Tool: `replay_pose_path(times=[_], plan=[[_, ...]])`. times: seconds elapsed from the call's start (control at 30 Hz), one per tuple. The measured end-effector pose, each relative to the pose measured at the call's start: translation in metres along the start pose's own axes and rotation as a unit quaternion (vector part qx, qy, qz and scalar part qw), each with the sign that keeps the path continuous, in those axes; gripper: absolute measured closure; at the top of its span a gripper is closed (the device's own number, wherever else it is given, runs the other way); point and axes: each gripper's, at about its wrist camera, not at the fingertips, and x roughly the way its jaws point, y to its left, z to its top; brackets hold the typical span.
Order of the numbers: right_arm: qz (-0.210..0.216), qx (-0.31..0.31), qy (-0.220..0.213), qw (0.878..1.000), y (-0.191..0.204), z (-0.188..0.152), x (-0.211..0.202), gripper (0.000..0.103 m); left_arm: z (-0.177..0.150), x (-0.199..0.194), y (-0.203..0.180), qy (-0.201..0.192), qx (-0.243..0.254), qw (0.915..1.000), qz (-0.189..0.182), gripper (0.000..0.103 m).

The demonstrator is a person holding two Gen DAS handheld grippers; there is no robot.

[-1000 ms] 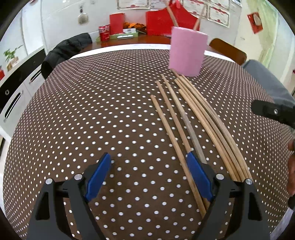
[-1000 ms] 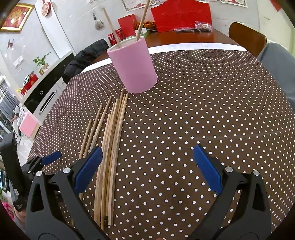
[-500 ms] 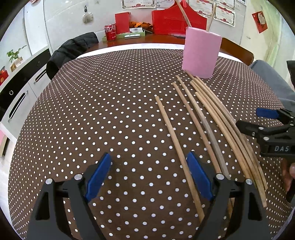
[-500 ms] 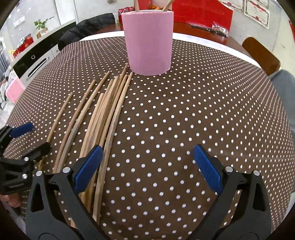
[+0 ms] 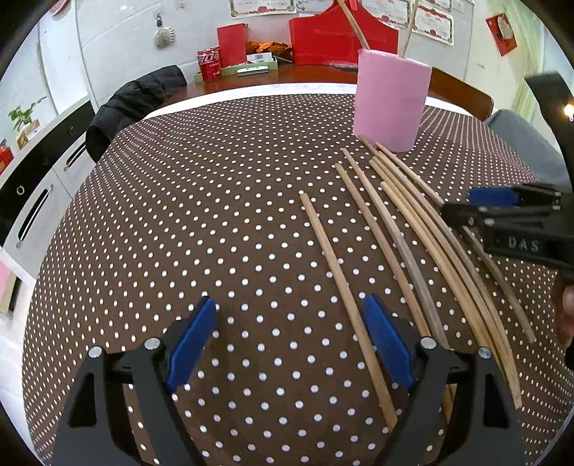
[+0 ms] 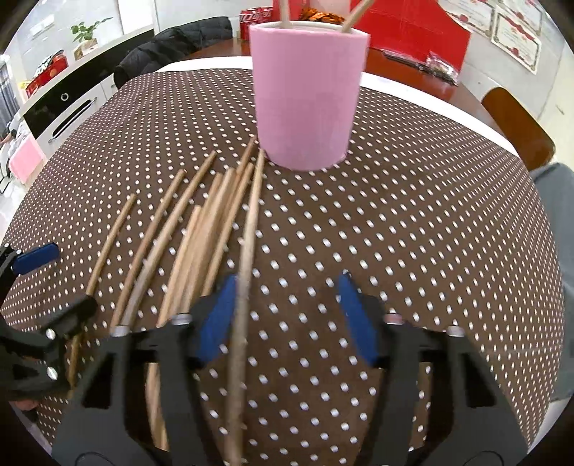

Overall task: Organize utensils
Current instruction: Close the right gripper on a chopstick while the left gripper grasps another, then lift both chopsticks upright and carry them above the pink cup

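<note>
Over chopsticks (image 6: 247, 229), right gripper (image 6: 287, 315) low.

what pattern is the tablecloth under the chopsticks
Dark brown with small white polka dots; the tablecloth shows best in the left wrist view, spread beneath the chopsticks.

Matt wooden chopsticks (image 5: 346, 294) lie ahead of the tool on the desk's (image 5: 215, 222) dotted brown cloth; the pink holder (image 6: 308, 89) looks soft, felt-like.

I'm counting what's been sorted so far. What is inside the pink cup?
Two wooden chopsticks stick up out of the pink cup, leaning apart. Their lower ends, and anything else in the cup, are hidden by its opaque wall.
</note>
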Motion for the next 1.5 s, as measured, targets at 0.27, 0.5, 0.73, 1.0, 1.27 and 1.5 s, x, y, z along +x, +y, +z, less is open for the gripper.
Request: replay_pose_path(times=[0.27,0.5,0.73,1.0,1.27,1.5], plan=[[0.009,-0.033,0.012,0.999,0.014,0.024,0.012,0.084,0.017,0.004,-0.005,0.021,0.020,0.9992,-0.029,0.084],[0.048,0.013,-0.003,0.999,-0.006,0.005,0.000,0.097,0.019,0.003,-0.003,0.021,0.012,0.9989,-0.041,0.098],[0.101,0.060,-0.051,0.992,-0.032,-0.017,-0.029,0.097,0.018,-0.017,0.018,-0.029,-0.029,0.9977,-0.054,0.098],[0.184,0.091,-0.165,0.965,-0.038,-0.014,-0.084,0.097,0.043,-0.055,0.019,-0.130,-0.055,0.9869,-0.077,0.098],[0.197,0.104,-0.248,0.943,-0.051,0.024,-0.128,0.097,0.104,-0.099,0.011,-0.258,-0.046,0.9579,-0.118,0.098],[0.186,0.109,-0.305,0.927,-0.068,0.068,-0.154,0.097,0.153,-0.121,-0.002,-0.364,-0.042,0.9166,-0.159,0.098]])
